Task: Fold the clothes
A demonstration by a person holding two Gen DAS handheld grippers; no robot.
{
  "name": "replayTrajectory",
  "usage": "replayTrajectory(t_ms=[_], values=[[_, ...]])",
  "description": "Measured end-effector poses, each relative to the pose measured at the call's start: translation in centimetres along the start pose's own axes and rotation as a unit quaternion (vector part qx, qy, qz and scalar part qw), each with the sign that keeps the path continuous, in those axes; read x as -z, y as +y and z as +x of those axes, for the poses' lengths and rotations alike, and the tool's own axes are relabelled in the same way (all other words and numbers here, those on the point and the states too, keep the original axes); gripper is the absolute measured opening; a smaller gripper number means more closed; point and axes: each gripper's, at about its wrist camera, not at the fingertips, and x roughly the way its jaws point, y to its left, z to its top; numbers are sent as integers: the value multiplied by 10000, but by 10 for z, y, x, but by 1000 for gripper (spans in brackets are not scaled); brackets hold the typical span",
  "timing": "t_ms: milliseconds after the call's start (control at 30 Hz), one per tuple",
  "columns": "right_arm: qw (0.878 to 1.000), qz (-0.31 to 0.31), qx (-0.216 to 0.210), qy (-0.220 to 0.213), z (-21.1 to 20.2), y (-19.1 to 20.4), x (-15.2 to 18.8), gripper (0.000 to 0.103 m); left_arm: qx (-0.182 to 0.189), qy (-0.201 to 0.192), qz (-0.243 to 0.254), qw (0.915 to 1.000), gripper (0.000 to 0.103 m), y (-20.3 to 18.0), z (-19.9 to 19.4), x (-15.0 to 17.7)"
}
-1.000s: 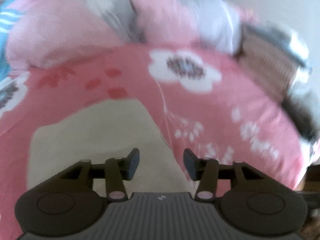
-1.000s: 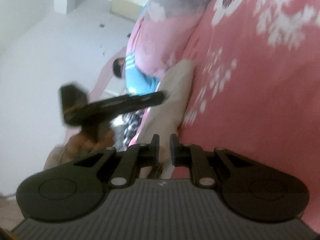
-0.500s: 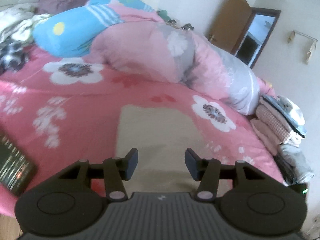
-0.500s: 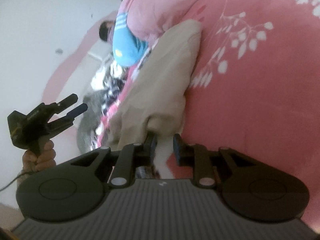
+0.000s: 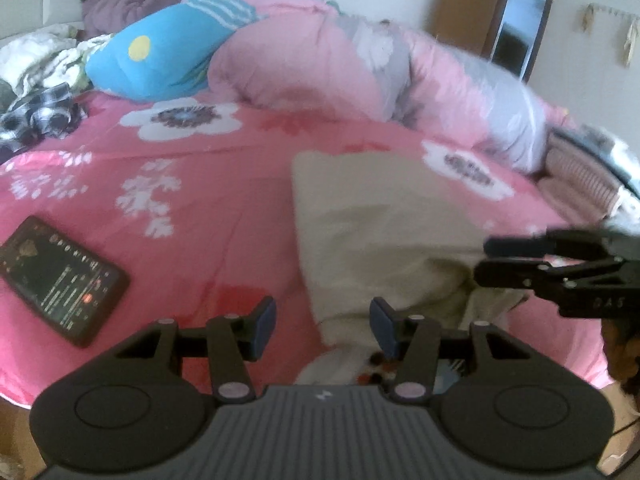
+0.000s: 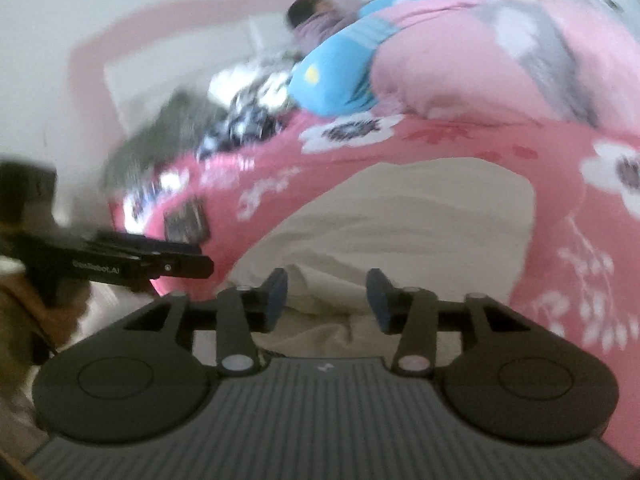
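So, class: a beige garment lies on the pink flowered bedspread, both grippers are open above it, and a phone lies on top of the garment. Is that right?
Not quite. In the left wrist view the phone lies on the pink flowered bedspread, apart from the beige garment. The left gripper and right gripper are open, as stated.

Bed [image 5: 224,184] under a pink flowered cover fills most of the room, with a rolled pink and grey quilt [image 5: 360,68] and a blue pillow [image 5: 160,52] toward the white headboard [image 5: 36,4]. Walls [image 6: 100,8] pale; brown door [image 5: 464,4] beside a dark doorway [image 5: 516,28]. Soft, even daylight.
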Motion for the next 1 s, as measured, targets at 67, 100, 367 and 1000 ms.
replayTrajectory(t_ms=[67,100,367,1000], values=[[9978,-612,203,154,12,17,-4,47,-15,28,12,10000,52,0,5,3],[9950,-918,308,241,17,24,-4,47,-1,34,11,10000,51,1,7,4],[9822,-1713,411,652,22,46,6,8,-103,114,54,9999,51,4,22,11],[9866,-1431,-81,780,19,39,35,8,-54,-199,-608,9979,44,36,10,8]])
